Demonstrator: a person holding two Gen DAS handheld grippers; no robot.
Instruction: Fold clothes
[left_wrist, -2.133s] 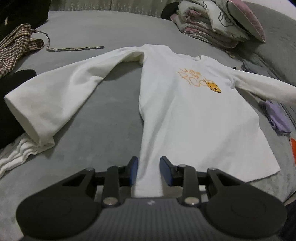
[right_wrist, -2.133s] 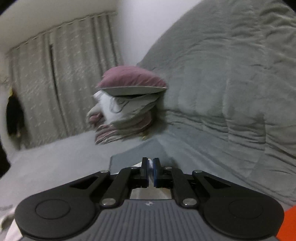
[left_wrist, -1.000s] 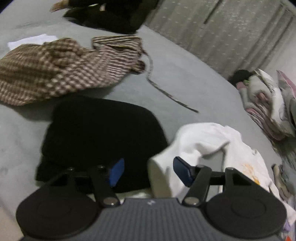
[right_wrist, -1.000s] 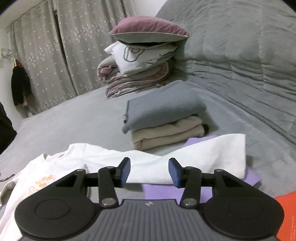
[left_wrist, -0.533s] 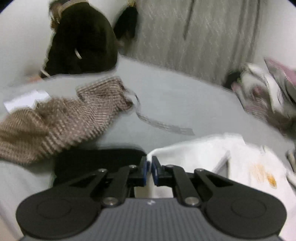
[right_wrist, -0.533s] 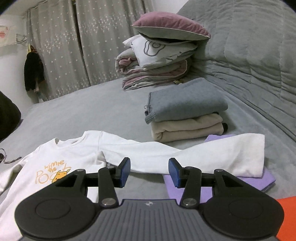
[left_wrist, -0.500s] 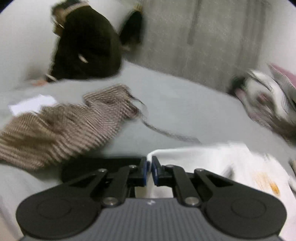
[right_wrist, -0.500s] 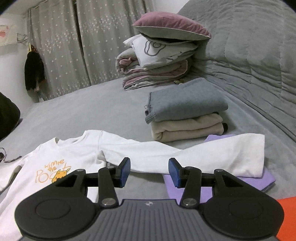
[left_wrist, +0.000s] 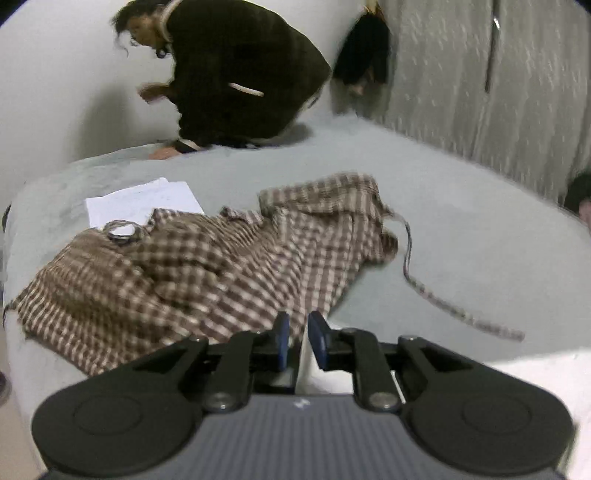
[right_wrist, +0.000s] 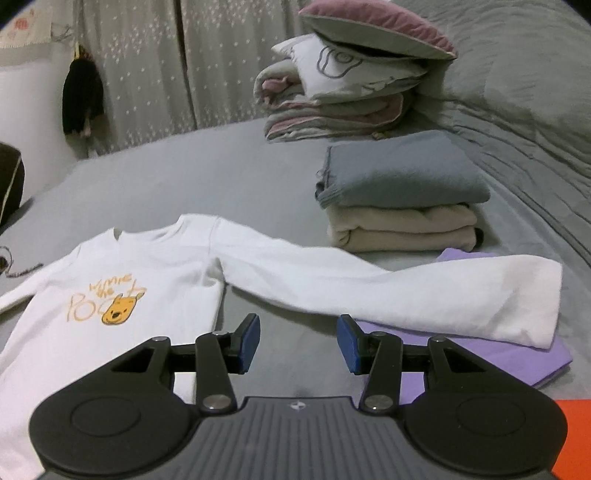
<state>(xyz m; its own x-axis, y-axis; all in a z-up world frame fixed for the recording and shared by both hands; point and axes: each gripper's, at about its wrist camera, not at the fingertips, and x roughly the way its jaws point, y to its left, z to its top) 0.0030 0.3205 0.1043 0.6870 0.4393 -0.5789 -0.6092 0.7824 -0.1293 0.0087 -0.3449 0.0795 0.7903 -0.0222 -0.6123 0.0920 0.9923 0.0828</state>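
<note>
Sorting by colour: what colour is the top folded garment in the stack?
Grey, clearest in the right wrist view.

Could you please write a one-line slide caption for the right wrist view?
Open right gripper hovers before white shirt, whose sleeve overlies purple cloth.

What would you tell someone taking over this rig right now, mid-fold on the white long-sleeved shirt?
Left gripper: shut on the cuff of the white long-sleeved shirt with the orange bear print; its jaws eased slightly just now, cloth between them.
Right gripper: open, empty, hovering before the shirt's other sleeve, which lies across a purple folded cloth.
Done: a grey folded garment sits on a beige folded garment.
Left: fold both sleeves in, fold the body, then do the brown checked garment, which lies crumpled on the grey bedcover.
</note>
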